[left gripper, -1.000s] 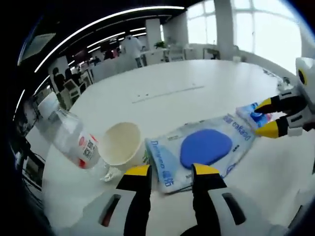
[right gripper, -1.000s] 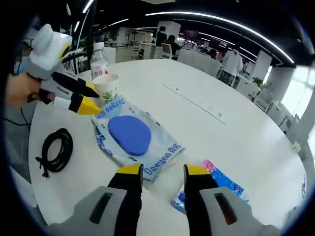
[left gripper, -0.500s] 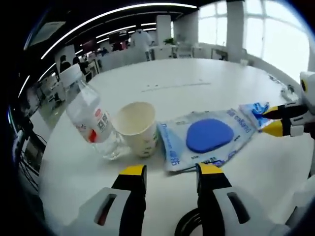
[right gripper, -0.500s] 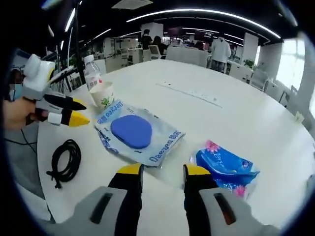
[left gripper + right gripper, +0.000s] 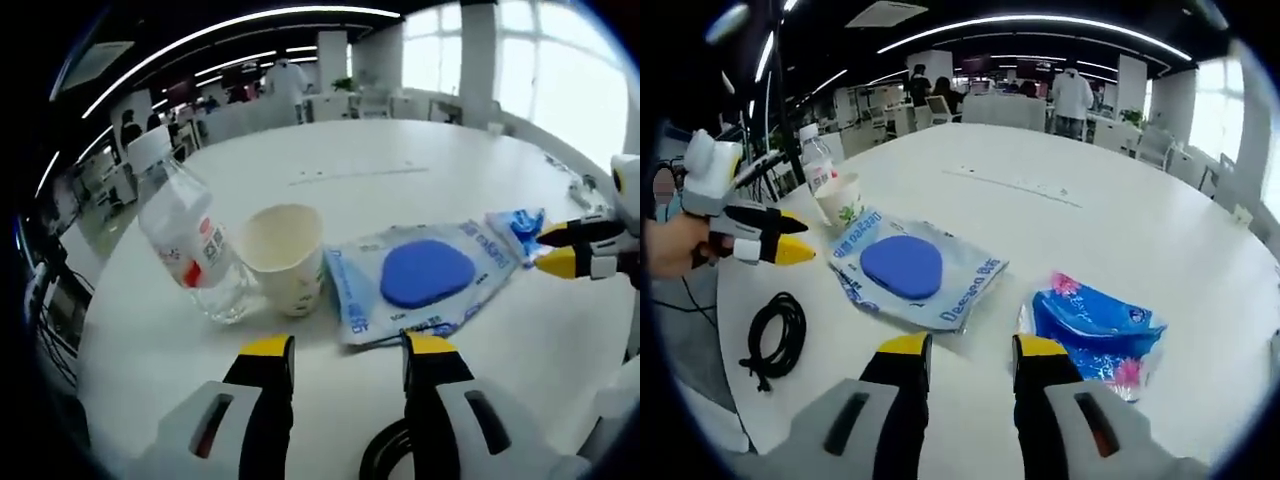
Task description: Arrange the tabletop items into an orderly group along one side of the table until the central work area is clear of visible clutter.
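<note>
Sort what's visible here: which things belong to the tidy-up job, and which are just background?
Job items: water bottle, paper cup, blue-pad packet, blue tissue pack, black cable coil.

Background: office desks and chairs, people standing far off.

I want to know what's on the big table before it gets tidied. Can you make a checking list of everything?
Surface: white round table, mostly bare.
Job's things: water bottle touching paper cup; clear packet with blue pad; blue tissue pack.
Clutter: nothing seen beyond these.
Grippers: left claw open, empty; right claw open, empty.
Cables: black coiled cable near the table edge.
Surroundings: office desks, chairs, people far behind.
</note>
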{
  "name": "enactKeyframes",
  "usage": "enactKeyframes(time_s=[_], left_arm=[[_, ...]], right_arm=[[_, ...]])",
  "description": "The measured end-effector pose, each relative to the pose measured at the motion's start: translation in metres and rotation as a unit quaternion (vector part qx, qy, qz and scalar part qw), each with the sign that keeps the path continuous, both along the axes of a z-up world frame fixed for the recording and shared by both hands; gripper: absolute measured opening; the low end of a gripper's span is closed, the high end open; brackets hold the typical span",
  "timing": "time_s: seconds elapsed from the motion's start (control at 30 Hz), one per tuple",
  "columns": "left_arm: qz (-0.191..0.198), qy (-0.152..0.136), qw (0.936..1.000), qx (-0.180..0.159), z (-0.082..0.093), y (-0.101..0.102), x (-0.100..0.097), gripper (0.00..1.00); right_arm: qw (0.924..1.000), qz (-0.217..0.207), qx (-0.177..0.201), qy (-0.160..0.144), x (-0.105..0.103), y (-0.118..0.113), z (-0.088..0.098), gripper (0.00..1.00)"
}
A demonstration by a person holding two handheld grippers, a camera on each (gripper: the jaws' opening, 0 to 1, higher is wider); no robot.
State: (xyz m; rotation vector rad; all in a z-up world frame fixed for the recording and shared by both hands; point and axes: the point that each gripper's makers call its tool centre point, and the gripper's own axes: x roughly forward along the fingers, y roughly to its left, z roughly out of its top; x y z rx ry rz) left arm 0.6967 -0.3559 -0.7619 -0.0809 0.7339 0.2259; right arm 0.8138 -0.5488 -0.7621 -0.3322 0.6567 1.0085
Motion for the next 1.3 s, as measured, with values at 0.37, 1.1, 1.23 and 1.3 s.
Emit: enactKeyframes(time_s=[0.37, 1.1, 1.23, 1.3], left_arm=[[0.010, -0.002, 0.9999, -0.010, -0.007, -0.002, -0.007, 0.39], [0.013, 0.005, 0.9996, -0.023, -0.011, -0.010, -0.048, 0.39], [0.017, 0.000, 0.9992, -0.035, -0.012, -0.013, -0.056, 0.39], [0.021, -0.002, 0.9990, -0.040, -0.012, -0.014, -0.062, 0.39]], right_arm=[[0.9999, -0.001, 0.000, 0.013, -0.017, -0.009, -0.005, 0.30], [0.9993, 0.013, 0.007, 0.033, -0.057, 0.000, -0.009, 0.30], [0.9990, 0.028, 0.007, 0.036, -0.069, 0.006, -0.009, 0.30], [0.9987, 0.036, 0.009, 0.035, -0.076, 0.010, -0.008, 0.30]])
